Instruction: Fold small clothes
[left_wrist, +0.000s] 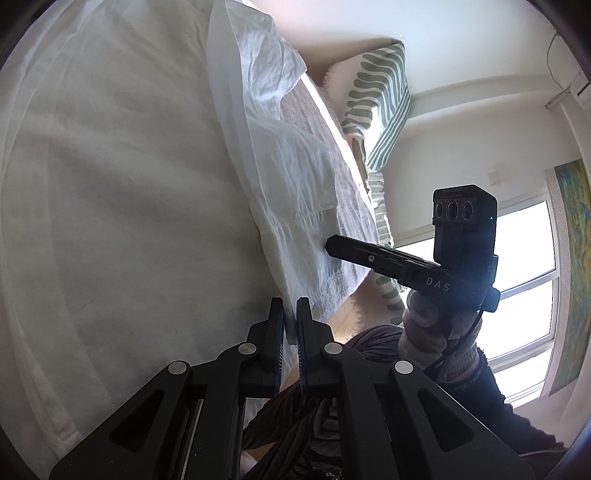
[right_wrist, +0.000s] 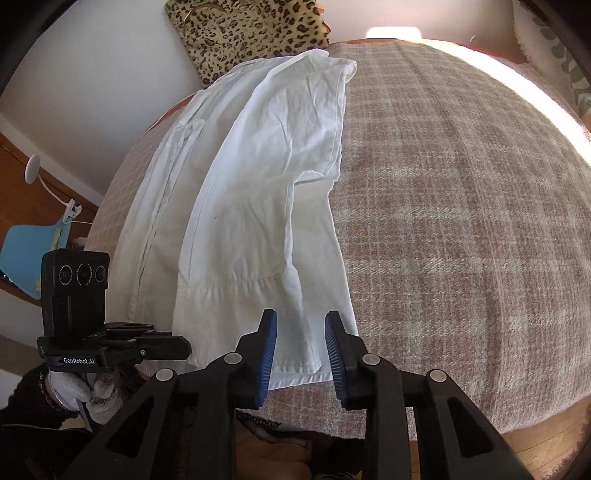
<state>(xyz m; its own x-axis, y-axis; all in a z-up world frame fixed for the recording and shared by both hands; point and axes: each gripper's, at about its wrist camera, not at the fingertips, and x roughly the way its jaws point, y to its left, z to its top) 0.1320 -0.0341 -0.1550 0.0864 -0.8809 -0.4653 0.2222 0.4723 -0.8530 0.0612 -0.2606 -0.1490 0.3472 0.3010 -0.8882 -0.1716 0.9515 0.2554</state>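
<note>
Woven checked bedding (right_wrist: 461, 221) carries the white garment (right_wrist: 258, 206), part-folded lengthwise. Near its hem, the left gripper (left_wrist: 290, 317) has its fingers pinched on the cloth, probably anchoring it, while the right gripper (right_wrist: 301, 343) straddles the hem corner, fingers apart, not yet gripping.

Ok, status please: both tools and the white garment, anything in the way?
Left tool shut at white garment near edge. Right tool open over its corner. Garment lies on plaid blanket, path clear.

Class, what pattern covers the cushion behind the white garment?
Leopard print on the cushion, tan with dark spots; clearest in the right wrist view.
</note>
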